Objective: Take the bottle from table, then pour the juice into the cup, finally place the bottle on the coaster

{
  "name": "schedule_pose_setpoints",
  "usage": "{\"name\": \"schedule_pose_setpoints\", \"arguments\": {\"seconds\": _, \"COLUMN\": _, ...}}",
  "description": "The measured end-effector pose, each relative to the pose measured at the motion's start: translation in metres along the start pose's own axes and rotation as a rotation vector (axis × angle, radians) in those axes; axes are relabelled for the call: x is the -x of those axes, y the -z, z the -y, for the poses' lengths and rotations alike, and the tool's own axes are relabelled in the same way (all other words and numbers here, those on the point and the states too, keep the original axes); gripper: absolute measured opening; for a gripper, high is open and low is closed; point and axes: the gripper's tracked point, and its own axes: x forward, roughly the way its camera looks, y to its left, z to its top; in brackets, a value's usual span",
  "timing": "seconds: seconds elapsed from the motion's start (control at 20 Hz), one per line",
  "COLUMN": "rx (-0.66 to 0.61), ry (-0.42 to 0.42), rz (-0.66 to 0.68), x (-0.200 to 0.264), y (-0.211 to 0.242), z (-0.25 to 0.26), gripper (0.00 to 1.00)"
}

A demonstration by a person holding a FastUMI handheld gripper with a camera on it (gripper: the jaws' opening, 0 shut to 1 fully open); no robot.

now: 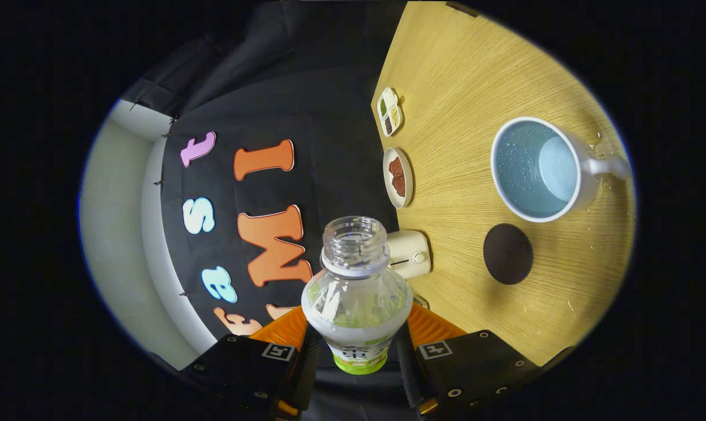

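Both tongs (357, 345) fingers pinching uncapped bottle (357, 298); view rolled sideways, cup (537, 169) and coaster (508, 254) well beyond.

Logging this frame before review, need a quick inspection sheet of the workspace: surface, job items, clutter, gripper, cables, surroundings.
Surface: wooden table, a few droplets near the cup.
Bottle: clear, cap off, held between the fingers, tipped over sideways.
Cup: white mug, pale blue inside, upright on the table; contents cannot be told.
Coaster: dark round disc, bare, beside the cup.
Clutter: round dish with brown food, small divided dish, cream-coloured box, all along the table's far edge.
Gripper: both fingers pressed on the bottle's body.
Cables: nothing seen.
Surroundings: black cloth wall beyond the table.
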Motion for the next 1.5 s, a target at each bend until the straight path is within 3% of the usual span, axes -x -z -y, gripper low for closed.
{"name": "schedule_pose_setpoints", "arguments": {"seconds": 1.5, "rx": -0.148, "ry": -0.007, "rz": -0.008, "x": 0.0018, "y": -0.0014, "z": -0.0093, "gripper": 0.62}}
